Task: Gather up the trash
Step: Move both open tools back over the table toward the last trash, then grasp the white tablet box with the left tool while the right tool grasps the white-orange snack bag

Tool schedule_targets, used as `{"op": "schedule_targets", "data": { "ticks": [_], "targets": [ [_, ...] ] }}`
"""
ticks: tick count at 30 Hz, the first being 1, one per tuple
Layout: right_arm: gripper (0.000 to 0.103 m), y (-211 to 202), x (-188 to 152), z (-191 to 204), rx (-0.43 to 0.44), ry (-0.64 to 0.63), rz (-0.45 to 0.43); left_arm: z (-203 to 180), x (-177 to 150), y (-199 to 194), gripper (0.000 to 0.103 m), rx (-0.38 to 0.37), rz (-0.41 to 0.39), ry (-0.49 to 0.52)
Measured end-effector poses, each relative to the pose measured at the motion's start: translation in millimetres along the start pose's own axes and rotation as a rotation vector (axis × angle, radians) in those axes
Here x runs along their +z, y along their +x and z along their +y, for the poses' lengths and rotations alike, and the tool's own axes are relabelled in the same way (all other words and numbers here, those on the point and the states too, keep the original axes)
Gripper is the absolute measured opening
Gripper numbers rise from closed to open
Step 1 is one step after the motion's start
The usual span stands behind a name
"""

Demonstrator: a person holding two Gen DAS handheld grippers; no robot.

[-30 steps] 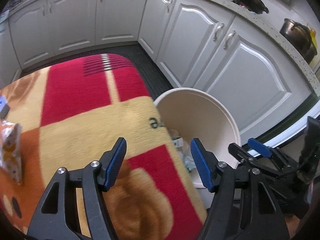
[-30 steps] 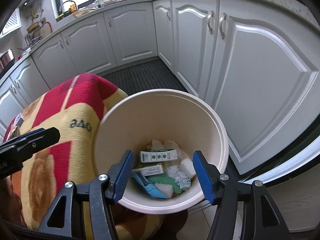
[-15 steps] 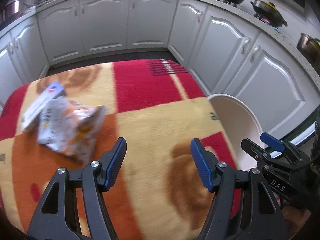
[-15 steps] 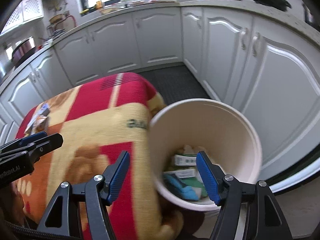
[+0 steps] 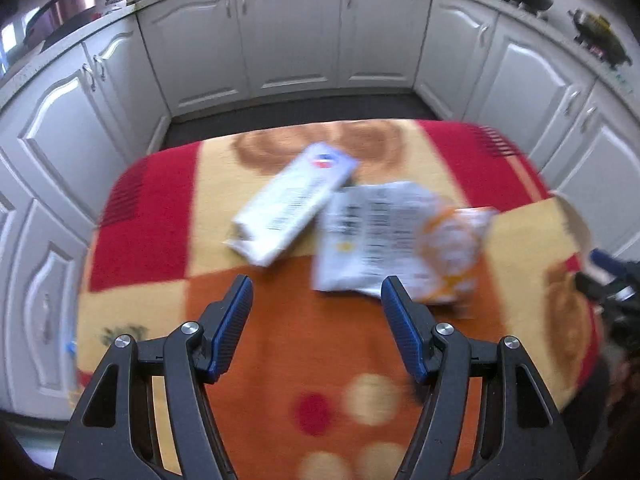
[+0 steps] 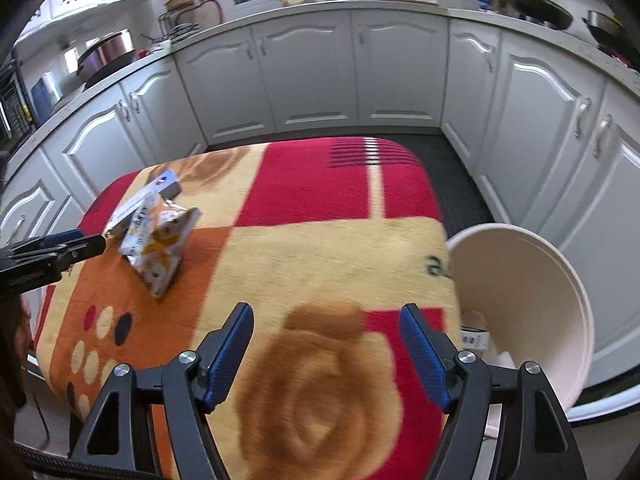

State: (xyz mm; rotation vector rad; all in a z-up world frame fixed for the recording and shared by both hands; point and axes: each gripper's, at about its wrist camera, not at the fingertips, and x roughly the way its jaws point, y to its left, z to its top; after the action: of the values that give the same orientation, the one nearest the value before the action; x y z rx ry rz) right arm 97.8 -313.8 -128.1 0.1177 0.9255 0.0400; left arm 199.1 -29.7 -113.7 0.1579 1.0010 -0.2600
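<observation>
Two wrappers mid-frame on blanket; your left gripper wide, empty; right gripper just widened, empty, bin lower right.

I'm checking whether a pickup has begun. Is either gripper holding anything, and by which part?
Nothing is held. The left gripper and right gripper are both open and empty above the blanket; the snack bag lies untouched.

one flat white cardboard box, one crinkled white-and-orange snack bag, one round cream plastic bin, one red-and-orange patterned blanket.
</observation>
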Motion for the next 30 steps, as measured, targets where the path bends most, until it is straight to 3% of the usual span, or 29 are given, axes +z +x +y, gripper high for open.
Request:
{"op": "schedule_targets", "data": {
  "ticks": [5, 12, 19, 22, 30],
  "targets": [
    [0.073, 14.0, 9.9, 14.8, 0.029, -0.013, 0.028, 16.9, 16.6, 29.5, 0.066, 0.009, 0.035, 0.080],
    [0.073, 28.0, 20.7, 24.4, 0.042, -0.020, 0.050, 3.0, 45.7, 70.4, 0.066, 0.033, 0.081, 0.195],
    [0.073, 32.3, 35.5, 37.5, 0.071, -0.057, 0.039, 11.0, 62.0, 84.9, 0.066, -0.029, 0.094, 0.157],
    [0.073, 33.9, 42.6, 45.8, 0.108, -0.073, 0.035, 18.2, 58.7, 86.5, 0.055, -0.066, 0.108, 0.111],
    [0.078, 38.4, 59.6, 97.8, 0.240, -0.221, 0.046, 53.6, 29.0, 52.4, 0.052, -0.033, 0.078, 0.011]
  ]
}}
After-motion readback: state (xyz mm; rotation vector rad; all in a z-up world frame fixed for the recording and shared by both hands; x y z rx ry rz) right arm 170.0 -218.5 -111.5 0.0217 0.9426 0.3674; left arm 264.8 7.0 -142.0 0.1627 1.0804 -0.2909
